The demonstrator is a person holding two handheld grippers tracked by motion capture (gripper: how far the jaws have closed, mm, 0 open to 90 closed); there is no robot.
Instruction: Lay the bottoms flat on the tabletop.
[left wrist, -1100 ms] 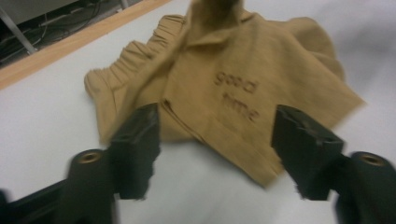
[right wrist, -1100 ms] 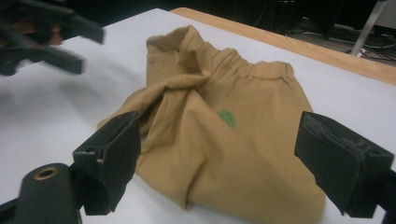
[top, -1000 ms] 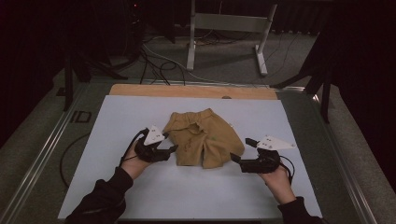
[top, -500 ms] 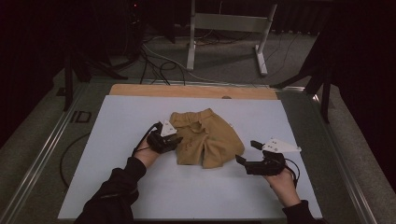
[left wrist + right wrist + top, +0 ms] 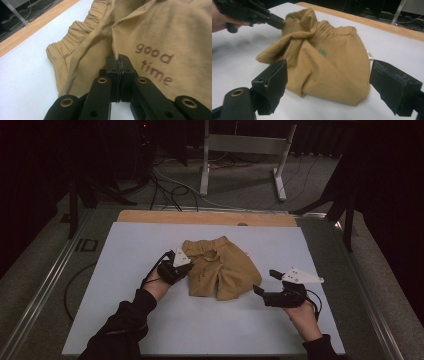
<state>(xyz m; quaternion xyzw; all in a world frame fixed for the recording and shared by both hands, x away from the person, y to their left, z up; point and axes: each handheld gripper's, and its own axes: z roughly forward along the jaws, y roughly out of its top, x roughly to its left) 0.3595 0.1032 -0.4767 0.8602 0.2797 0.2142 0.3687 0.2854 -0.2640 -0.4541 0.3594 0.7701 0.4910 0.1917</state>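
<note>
Bare mat [image 5: 210, 330] around crumpled shorts [image 5: 220, 270]

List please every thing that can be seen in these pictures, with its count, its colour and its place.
shorts: one pair, tan, crumpled at the mat's middle, "good time" printed on them
mat: one, pale blue-white, covering the table
table: one, wooden edge at the far side
metal stand: one, grey, on the floor behind
cables: several, black, on the floor behind
left gripper: one, black, jaws just closed on a fold of the shorts
right gripper: one, black, open, near the shorts' right side
</note>
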